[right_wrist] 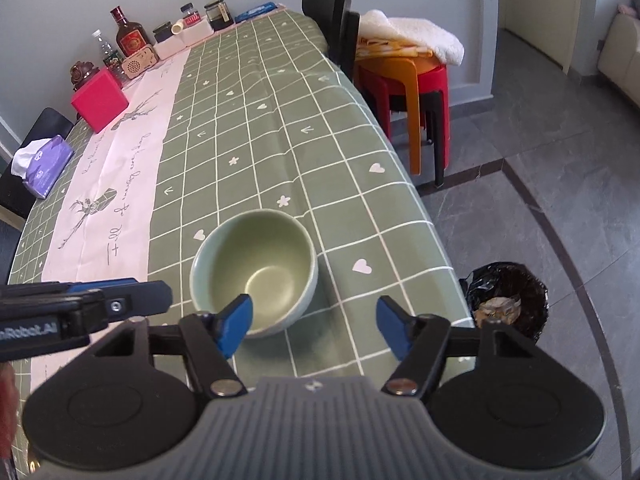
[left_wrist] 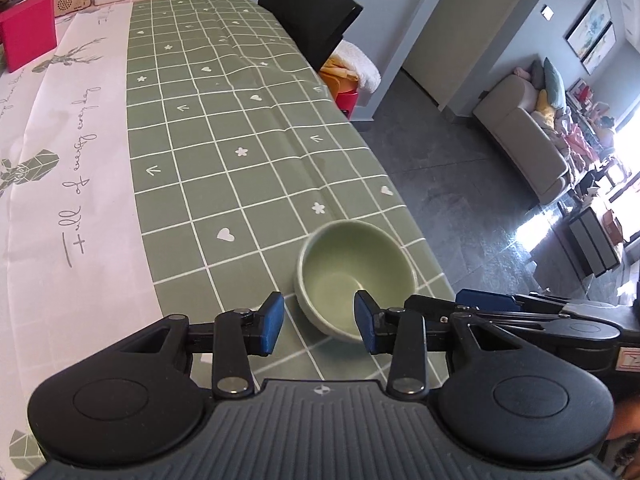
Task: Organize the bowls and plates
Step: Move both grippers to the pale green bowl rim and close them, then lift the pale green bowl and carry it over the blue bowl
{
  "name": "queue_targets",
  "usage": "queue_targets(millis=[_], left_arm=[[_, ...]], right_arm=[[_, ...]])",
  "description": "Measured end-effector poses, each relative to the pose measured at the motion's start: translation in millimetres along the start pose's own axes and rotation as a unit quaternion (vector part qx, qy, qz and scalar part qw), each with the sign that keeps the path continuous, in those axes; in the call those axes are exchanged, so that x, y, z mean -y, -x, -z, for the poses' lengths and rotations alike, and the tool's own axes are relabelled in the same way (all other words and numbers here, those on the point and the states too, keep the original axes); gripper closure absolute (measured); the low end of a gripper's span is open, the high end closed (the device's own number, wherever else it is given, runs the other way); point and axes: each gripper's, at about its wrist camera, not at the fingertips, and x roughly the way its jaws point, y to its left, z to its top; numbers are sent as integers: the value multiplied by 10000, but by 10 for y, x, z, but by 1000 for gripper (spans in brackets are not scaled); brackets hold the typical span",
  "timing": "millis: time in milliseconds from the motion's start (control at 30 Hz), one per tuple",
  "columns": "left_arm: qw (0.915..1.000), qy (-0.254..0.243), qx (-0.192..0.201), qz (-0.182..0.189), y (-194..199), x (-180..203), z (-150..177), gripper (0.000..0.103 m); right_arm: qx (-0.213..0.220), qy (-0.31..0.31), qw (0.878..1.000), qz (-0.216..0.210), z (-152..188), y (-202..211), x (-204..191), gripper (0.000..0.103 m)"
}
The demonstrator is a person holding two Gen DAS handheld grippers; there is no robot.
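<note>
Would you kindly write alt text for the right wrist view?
An empty green bowl sits on a green checked tablecloth near the table's edge, just ahead of the open right gripper. The left gripper reaches in from the left; stacked stools stand beyond.

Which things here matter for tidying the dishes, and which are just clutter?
For the job: green bowl, left gripper, right gripper.

Lying about: pink box, tissue pack, bottle, jars, stools, towel, bin.
</note>
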Motion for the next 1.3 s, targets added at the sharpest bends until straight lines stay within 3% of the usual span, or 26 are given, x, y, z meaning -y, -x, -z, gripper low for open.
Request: queue_targets(millis=[133, 333, 600, 933, 1300], left_arm=[[9999, 49, -82, -71, -163, -61, -31, 59], [9997, 49, -210, -133, -330, -102, -73, 72], [9992, -61, -337, -214, -465, -59, -98, 84], [9931, -534, -592, -854, -594, 185, -105, 90], [9923, -473, -702, -906, -279, 293, -50, 91]], right_arm=[[-210, -34, 9997, -70, -48, -171, -27, 55], [-445, -137, 9988, -135, -101, -336, -51, 74], [-587, -183, 9981, -8, -136, -394, -79, 84], [-671, -299, 9972, 135, -179, -404, -90, 91], [-726, -211, 9971, 31, -89, -154, -145, 92]])
